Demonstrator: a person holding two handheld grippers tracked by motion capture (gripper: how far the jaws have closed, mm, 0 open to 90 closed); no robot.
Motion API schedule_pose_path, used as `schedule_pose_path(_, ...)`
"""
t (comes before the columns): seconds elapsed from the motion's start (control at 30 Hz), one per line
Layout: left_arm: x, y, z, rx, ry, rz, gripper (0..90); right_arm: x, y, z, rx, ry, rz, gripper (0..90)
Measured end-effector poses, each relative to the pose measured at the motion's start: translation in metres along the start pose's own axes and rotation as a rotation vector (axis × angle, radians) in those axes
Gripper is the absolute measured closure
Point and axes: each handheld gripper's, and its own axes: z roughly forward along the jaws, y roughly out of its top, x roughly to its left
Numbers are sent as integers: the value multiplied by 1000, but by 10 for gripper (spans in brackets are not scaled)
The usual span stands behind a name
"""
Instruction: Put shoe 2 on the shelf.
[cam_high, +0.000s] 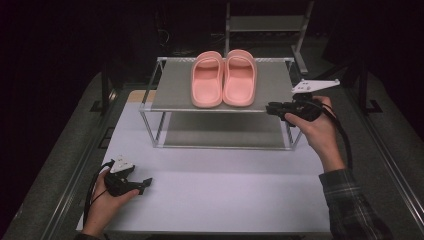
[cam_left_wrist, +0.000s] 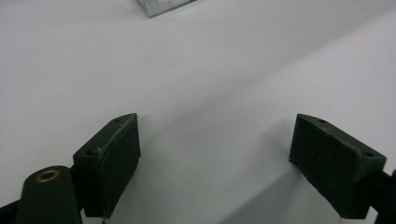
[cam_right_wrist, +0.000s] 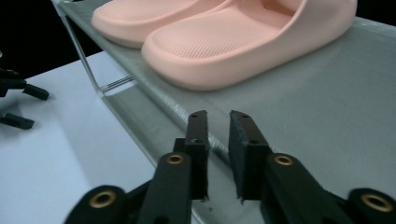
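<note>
pink slippers (cam_high: 223, 79); grey mesh shelf (cam_high: 170, 92); white table (cam_high: 220, 190); black grippers, left (cam_high: 145, 184), right (cam_high: 270, 108); plaid sleeve (cam_high: 350, 202).

slippers (cam_high: 223, 79): matt pink foam (fine-grained footbed)
rack (cam_high: 172, 90): shiny metal frame, grey woven shelf
table (cam_high: 220, 185): smooth matt white

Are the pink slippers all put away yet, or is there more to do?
Both pink slippers sit side by side on the rack's top shelf, so that part looks done. The right gripper hovers at the shelf's front edge, jaws nearly closed on nothing. The left gripper rests open over the table. Little seems left.
</note>
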Motion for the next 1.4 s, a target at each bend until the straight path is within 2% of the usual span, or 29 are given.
schedule_pose_path(0.1, 0, 0, 0, -1, 0, 0, 150, 6, -7, -13, -18, -4, 4, 671)
schedule_pose_path(0.27, 0, 0, 0, 0, 1, 3, 151, 15, -25, -28, -16, -12, 8, 539)
schedule_pose_path(0.47, 0, 0, 0, -3, 2, 1, 150, 21, -55, -33, -17, -18, 25, 419)
schedule_pose_path(0.7, 0, 0, 0, -1, 1, 2, 151, 26, -93, -34, 22, -39, 40, 318)
schedule_pose_path(1.07, 0, -1, 0, -6, 2, 2, 151, 31, -165, -33, 97, -36, 106, 247)
schedule_pose_path(1.3, 0, -1, 0, -6, 2, 2, 151, 33, -209, -35, 203, -82, 130, 233)
schedule_pose_path(1.37, 0, -1, 0, -5, 3, 2, 150, 33, -217, -36, 226, -97, 134, 231)
schedule_pose_path(1.4, 0, -1, 0, -6, 2, 2, 151, 33, -218, -38, 212, -103, 136, 229)
